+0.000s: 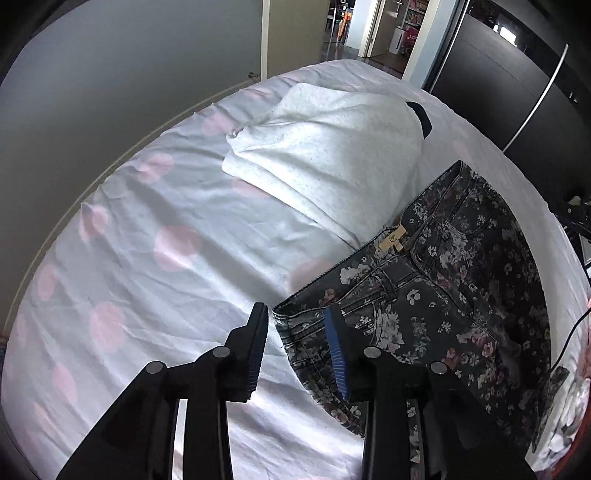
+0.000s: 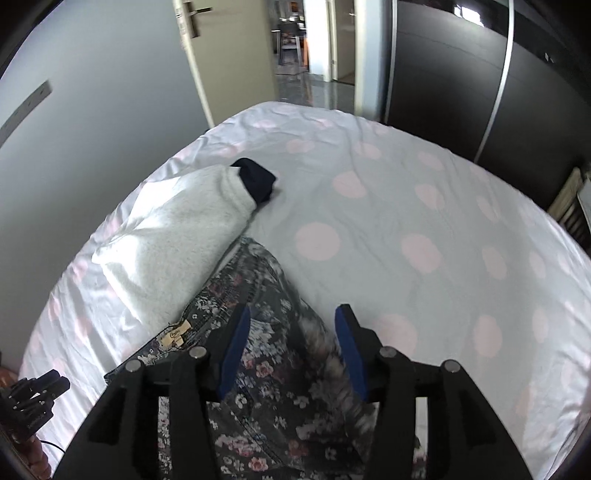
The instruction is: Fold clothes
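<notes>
Through the left wrist we see the left gripper [image 1: 295, 314] partly open, gripping nothing, straddling the floral jeans [image 1: 436, 295] at their waistband corner; a folded grey sweater [image 1: 332, 155] lies beyond on the bed [image 1: 147, 236]. Through the right wrist, the right gripper [image 2: 291, 314] gapes wide and empty over the jeans — we judge them folded and laid down.

- The left wrist camera looks steeply down along its gripper [image 1: 297, 317] from close above the bed [image 1: 155, 206], at the waistband corner of the floral jeans [image 1: 443, 295], facing the doorway [image 1: 354, 29].
- The right wrist camera looks down past its gripper [image 2: 291, 321] from close above the same jeans [image 2: 273, 369], towards the door [image 2: 229, 55].
- Both views share the jeans, the grey sweater [image 1: 332, 158] [image 2: 184, 236], the dotted sheet and the dark wardrobe [image 1: 517, 81] [image 2: 461, 92].
</notes>
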